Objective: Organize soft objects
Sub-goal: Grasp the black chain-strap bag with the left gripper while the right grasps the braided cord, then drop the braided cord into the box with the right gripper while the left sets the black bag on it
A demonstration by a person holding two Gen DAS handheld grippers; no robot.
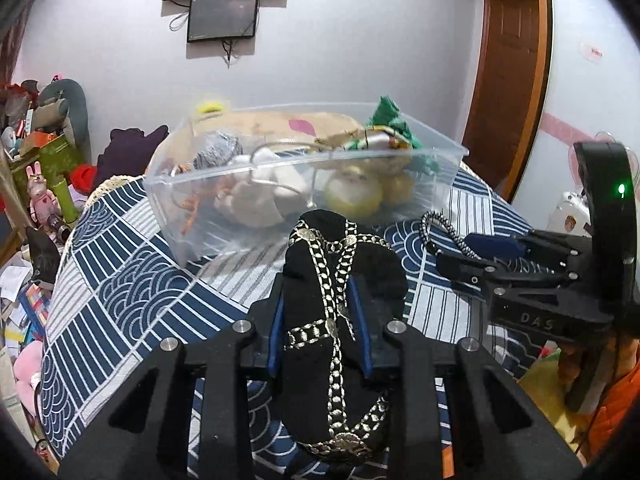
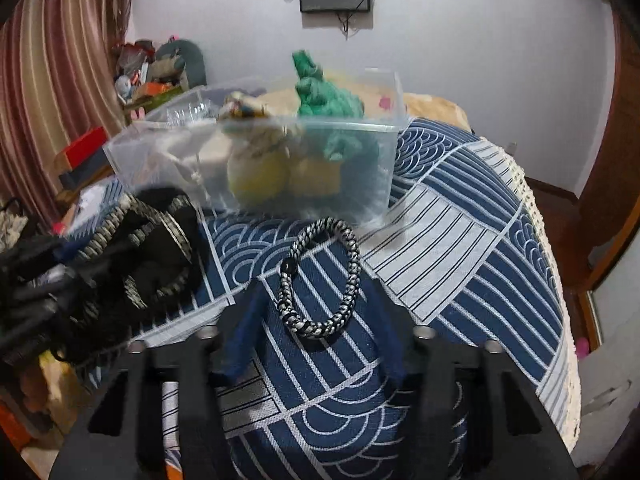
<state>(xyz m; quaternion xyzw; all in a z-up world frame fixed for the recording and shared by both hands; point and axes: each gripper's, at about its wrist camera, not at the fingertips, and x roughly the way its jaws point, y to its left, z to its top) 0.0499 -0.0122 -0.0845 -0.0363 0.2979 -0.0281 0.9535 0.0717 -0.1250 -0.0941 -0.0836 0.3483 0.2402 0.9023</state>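
Note:
My left gripper is shut on a black sock with a silver chain pattern, held just in front of a clear plastic bin. The bin holds soft toys: yellow plush, green yarn toy, grey and white pieces. The sock also shows blurred at the left of the right wrist view. My right gripper is open, its blue fingers either side of a black-and-white braided cord loop lying on the blue patterned cloth. The loop also shows in the left wrist view, by the right gripper's tips.
The blue and white patterned cloth covers a rounded surface that drops off at the right edge. Cluttered toys and boxes stand at the left. A wooden door is at the right, and screens hang on the wall.

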